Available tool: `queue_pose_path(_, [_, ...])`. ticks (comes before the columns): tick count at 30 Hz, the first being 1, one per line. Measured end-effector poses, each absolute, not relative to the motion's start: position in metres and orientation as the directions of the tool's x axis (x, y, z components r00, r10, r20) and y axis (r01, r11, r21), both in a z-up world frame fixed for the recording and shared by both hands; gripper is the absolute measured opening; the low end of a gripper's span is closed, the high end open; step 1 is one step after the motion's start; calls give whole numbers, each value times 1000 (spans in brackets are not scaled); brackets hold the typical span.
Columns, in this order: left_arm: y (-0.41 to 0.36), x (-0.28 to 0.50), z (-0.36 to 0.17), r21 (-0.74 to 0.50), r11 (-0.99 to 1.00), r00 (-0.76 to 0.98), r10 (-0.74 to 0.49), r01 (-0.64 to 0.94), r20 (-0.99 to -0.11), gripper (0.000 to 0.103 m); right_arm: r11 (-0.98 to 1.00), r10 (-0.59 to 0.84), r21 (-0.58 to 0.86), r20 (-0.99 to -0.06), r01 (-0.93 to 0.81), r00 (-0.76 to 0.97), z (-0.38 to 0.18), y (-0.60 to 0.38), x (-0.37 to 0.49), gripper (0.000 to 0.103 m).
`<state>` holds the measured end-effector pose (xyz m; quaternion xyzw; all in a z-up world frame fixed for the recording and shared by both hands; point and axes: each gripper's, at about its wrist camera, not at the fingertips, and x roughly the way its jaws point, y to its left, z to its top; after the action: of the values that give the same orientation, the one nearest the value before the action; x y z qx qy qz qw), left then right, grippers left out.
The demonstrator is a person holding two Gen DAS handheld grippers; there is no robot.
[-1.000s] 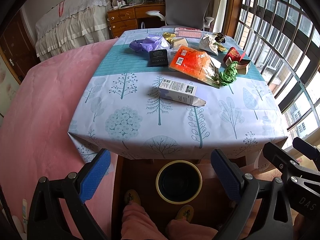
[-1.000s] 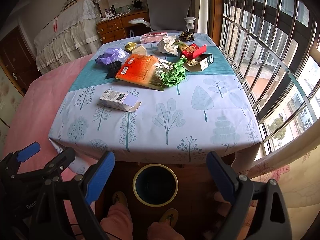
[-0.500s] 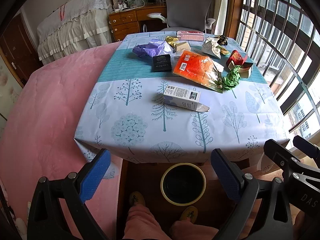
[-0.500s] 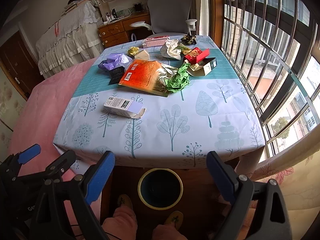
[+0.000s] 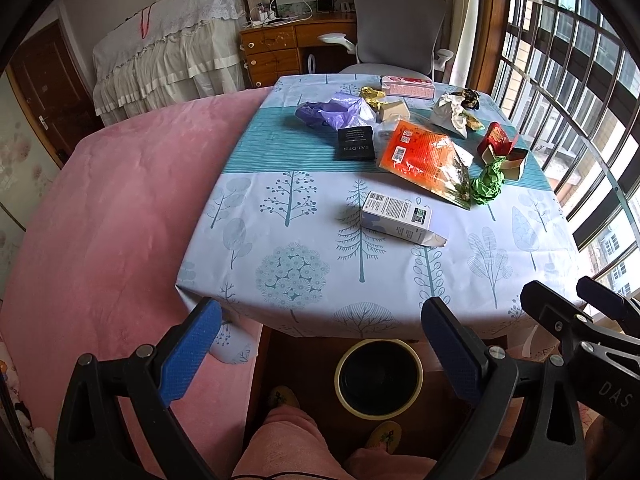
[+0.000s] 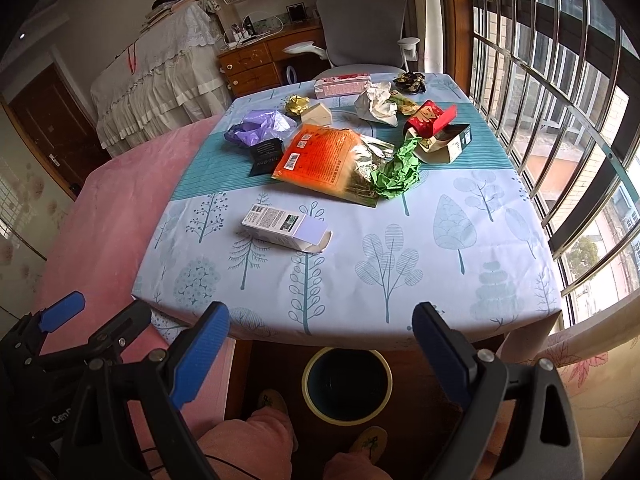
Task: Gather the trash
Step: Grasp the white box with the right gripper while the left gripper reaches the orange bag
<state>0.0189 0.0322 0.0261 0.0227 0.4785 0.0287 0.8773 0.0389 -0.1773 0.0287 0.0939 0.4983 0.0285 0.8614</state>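
Observation:
Trash lies on the tree-print tablecloth [image 5: 300,240]: a white carton [image 5: 398,218] [image 6: 286,230] nearest me, an orange foil bag [image 5: 424,158] [image 6: 324,158], crumpled green paper [image 5: 488,182] [image 6: 398,170], a black packet [image 5: 355,143], a purple plastic bag [image 5: 336,112] [image 6: 258,126], a red box [image 6: 430,118] and crumpled white paper [image 6: 378,106]. A yellow-rimmed bin [image 5: 378,378] [image 6: 346,384] stands on the floor under the table's near edge. My left gripper [image 5: 320,354] and right gripper [image 6: 320,354] are both open and empty, held above the bin, short of the table.
A pink-covered bed [image 5: 100,220] lies left of the table. A grey office chair [image 5: 398,28] and wooden desk [image 5: 276,52] stand behind it. Barred windows [image 6: 560,100] run along the right. The person's pink-trousered knees [image 5: 288,440] and slippers are below.
Both grippers have risen and tipped upward, so the table and bin sit lower in view and more of the room shows. Nothing on the table has moved.

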Motion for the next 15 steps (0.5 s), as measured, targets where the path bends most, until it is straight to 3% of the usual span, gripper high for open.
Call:
queue_pose_path(3, [42, 24, 33, 55, 997, 562, 76, -53, -824, 99, 976, 196, 218, -845, -13, 498, 30, -170, 50, 87])
queue_pose_path(5, [52, 31, 39, 40, 997, 588, 73, -69, -806, 99, 972, 227, 226, -845, -62, 485, 29, -160, 60, 76])
queue_pose_path(15, [89, 111, 41, 70, 996, 623, 19, 58, -782, 99, 978, 205, 177, -897, -106, 392, -15, -127, 141, 75])
